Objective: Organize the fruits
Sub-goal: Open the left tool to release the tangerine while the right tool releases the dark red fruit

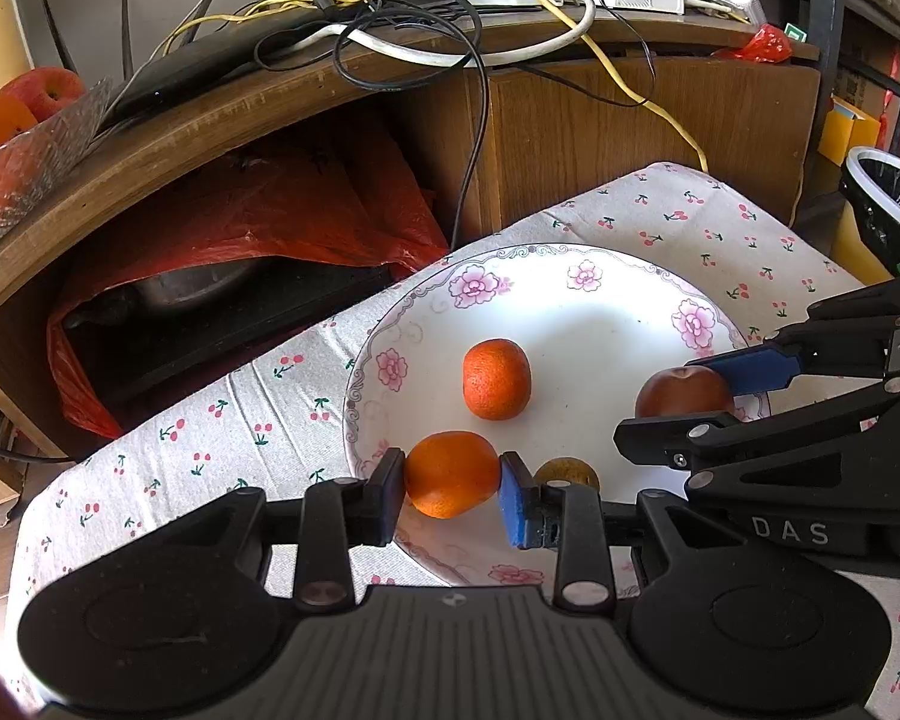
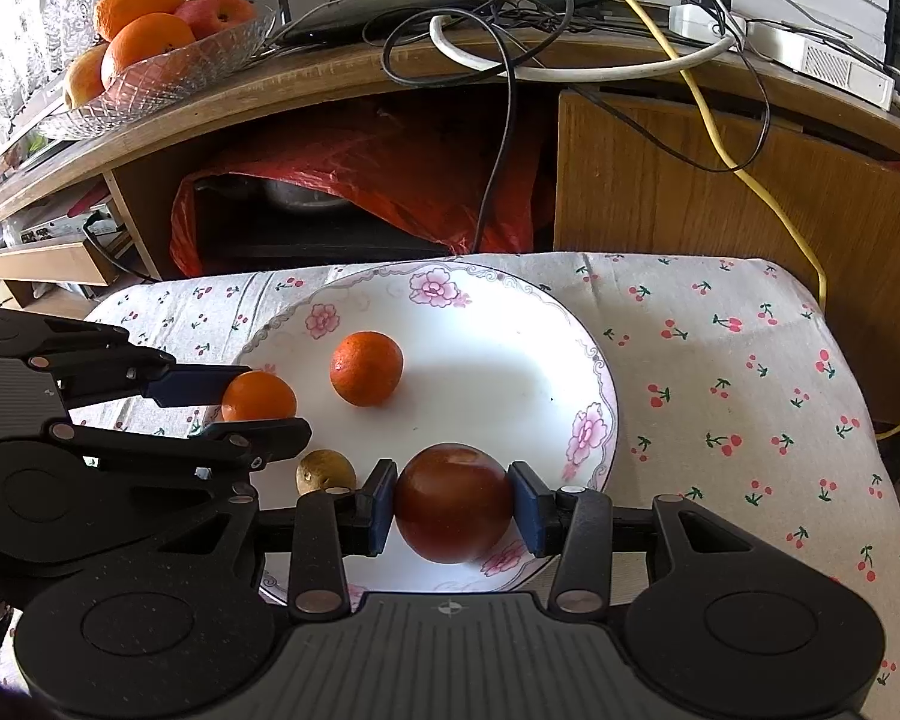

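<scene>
A white plate with pink flowers lies on a cherry-print cloth. My left gripper is shut on a small orange at the plate's left rim. At the plate's near right side my right gripper is shut on a dark red apple. A second orange rests free in the plate's middle. A small yellow-brown fruit sits on the plate between the two grippers, partly hidden.
A glass bowl with oranges and apples stands on the curved wooden shelf behind the table, among tangled cables. A red plastic bag fills the space under the shelf. A bin stands at the far right.
</scene>
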Available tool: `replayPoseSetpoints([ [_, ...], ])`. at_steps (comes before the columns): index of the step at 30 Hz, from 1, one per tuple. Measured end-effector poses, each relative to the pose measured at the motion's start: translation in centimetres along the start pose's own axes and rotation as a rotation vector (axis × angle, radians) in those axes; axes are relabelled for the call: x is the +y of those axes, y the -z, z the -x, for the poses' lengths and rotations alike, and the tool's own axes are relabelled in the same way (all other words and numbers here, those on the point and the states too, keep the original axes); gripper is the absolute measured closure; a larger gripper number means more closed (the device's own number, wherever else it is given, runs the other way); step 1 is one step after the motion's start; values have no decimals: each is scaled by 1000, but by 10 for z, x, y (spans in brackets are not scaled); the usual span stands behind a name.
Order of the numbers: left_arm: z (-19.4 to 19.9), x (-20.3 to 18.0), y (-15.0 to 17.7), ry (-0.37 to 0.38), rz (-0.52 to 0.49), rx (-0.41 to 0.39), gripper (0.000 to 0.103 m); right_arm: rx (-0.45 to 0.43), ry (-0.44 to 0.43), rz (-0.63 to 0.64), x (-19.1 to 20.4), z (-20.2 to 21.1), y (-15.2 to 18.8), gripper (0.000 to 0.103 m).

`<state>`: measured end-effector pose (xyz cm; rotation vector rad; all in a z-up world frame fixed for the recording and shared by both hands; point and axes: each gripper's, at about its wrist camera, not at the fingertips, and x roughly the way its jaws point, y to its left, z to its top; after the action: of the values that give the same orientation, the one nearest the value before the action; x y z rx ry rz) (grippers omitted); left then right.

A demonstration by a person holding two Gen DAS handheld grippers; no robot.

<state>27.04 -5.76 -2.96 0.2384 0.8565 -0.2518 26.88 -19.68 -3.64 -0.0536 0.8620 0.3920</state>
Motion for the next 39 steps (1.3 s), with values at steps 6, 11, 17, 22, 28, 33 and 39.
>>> replayPoseSetpoints([
  [6,0,0,0,-1,4,-2,61,2,5,-2,-1,-1,0,65],
  [11,2,2,-1,-4,9,-10,60,-2,10,3,-1,0,0,64],
  [17,5,3,-2,-7,15,-18,59,-29,14,0,-1,5,-3,59],
  [22,9,2,-3,-11,10,-31,59,-42,20,-3,-2,9,-3,59],
  [28,16,2,-2,-12,11,-43,58,-49,26,0,1,15,-3,59],
  [33,23,4,-2,-14,19,-59,58,-60,25,-2,4,22,-4,59],
  [39,31,5,-2,-14,26,-72,58,-71,25,-2,8,30,-4,59],
])
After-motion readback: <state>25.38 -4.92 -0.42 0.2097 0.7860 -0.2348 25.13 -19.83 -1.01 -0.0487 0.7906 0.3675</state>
